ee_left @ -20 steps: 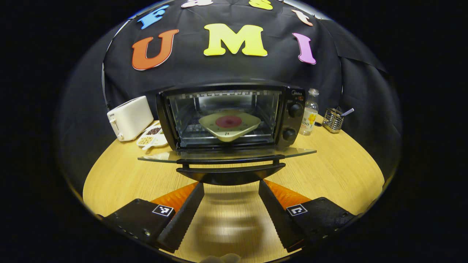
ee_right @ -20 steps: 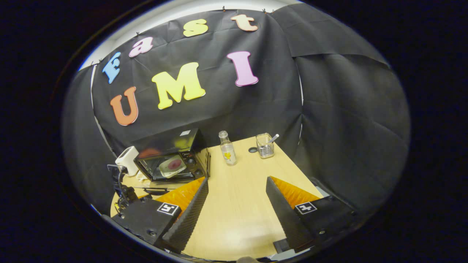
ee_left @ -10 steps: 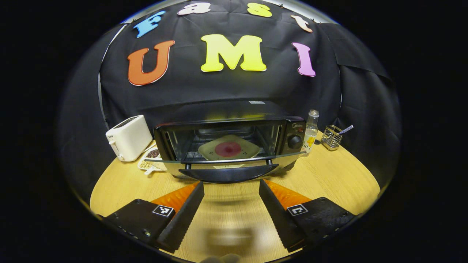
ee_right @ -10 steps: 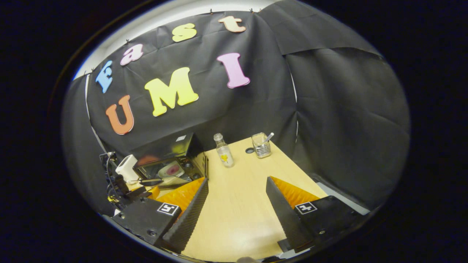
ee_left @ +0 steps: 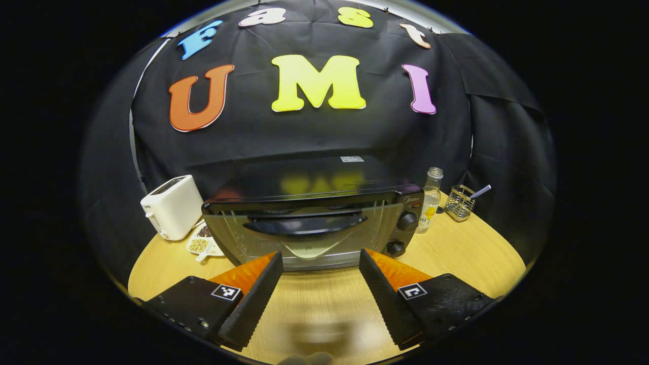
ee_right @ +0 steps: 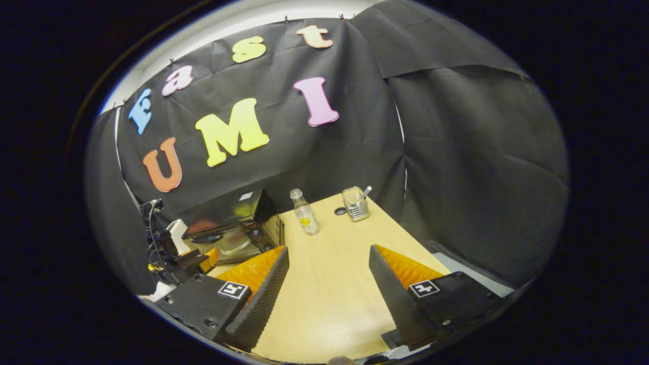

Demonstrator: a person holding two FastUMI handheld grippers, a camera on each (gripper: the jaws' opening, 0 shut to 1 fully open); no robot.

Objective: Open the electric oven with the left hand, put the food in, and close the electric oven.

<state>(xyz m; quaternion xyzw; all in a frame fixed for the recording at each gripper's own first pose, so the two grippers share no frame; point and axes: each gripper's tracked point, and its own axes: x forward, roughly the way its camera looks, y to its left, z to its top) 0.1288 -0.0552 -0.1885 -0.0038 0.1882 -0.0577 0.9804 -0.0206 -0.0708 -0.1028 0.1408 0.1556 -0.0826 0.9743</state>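
The black electric oven (ee_left: 309, 185) stands at the middle of the wooden table, also at the left in the right gripper view (ee_right: 238, 215). Its glass door (ee_left: 238, 238) is swung up against the front, with the dark handle (ee_left: 304, 224) near the top. Through the glass shows a pale plate (ee_left: 309, 248) of food. My left gripper (ee_left: 319, 253) is open just in front of the door and touches nothing. My right gripper (ee_right: 328, 249) is open over bare table, to the right of the oven. The left gripper (ee_right: 177, 258) shows before the oven there too.
A white toaster (ee_left: 172, 207) and a small dish of beans (ee_left: 200, 245) sit left of the oven. A small bottle (ee_left: 430, 200) and a wire holder (ee_left: 460, 202) stand to its right. The wooden table (ee_left: 456, 253) lies bare between my grippers and the oven.
The oven door has swung up from lying flat to standing against the front. My left gripper rose with it. The right gripper drifted back and to the right.
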